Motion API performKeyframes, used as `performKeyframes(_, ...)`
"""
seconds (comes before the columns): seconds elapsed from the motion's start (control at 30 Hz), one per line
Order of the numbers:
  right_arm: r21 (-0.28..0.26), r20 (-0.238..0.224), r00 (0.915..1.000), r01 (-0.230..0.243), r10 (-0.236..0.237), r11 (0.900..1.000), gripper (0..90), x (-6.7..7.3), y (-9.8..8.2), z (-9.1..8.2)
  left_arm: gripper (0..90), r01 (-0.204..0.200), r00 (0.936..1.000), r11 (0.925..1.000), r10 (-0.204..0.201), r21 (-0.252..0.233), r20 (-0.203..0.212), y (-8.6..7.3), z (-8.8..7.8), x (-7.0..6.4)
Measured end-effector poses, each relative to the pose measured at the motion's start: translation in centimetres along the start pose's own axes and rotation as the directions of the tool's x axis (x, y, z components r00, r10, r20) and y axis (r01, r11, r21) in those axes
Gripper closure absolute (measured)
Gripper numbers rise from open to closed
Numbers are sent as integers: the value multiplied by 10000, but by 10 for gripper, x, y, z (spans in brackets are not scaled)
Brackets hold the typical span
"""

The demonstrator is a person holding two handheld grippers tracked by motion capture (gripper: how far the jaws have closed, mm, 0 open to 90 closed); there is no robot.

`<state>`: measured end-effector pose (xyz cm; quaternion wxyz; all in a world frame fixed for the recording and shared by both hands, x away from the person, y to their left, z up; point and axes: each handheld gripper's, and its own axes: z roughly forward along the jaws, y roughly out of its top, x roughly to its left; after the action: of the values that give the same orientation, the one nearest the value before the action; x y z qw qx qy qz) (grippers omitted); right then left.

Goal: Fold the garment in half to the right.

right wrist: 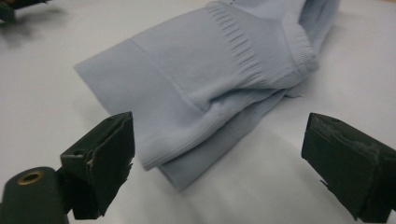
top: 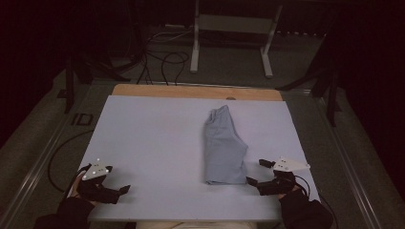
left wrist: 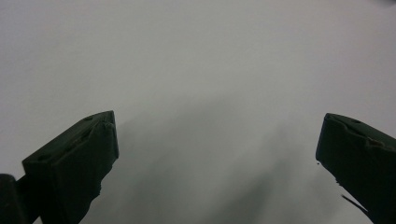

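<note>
A folded pale blue garment [top: 223, 150] lies on the lavender table cover [top: 143, 138], right of centre, long side running front to back. In the right gripper view its ribbed, layered fold [right wrist: 196, 88] lies just ahead. My right gripper [right wrist: 217, 154] is open, with the garment's near corner in front of the gap between its jaws. From above, the right gripper [top: 257, 172] sits at the garment's near right corner, not touching it. My left gripper [top: 114, 183] rests near the front left of the table, far from the garment, and is open [left wrist: 217, 140] over bare cover.
A strip of bare wood [top: 196, 90] shows at the table's far edge. Beyond it, black cables [top: 162, 62] lie on the floor beside a white metal frame [top: 234, 28]. The left gripper [right wrist: 14, 7] appears at the top left of the right gripper view.
</note>
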<state>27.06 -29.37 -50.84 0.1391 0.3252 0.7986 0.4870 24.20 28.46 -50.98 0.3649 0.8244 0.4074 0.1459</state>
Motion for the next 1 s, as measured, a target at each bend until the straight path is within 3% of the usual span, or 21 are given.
performKeyframes(0.13,-1,94,10000,-2,2,10000,98,-1,0,5,2,357,9978,9993,-353,57,-561,-1,-3,4)
performKeyframes(0.3,-168,164,9998,-57,60,9998,98,-3,0,4,1,427,9973,9986,-445,-319,-582,1,-6,-1)
performKeyframes(0.47,-175,36,9999,-136,136,9998,98,-4,0,6,1,124,9994,9989,-139,-457,-329,3,-4,-10)
performKeyframes(0.7,111,-38,10000,48,-48,9999,98,-1,-1,12,1,-179,9986,9996,167,-235,-494,2,2,-17)
performKeyframes(1.0,99,-17,10000,14,-14,9999,98,-2,-1,12,2,-524,9978,9964,496,-661,-429,10,5,-30)
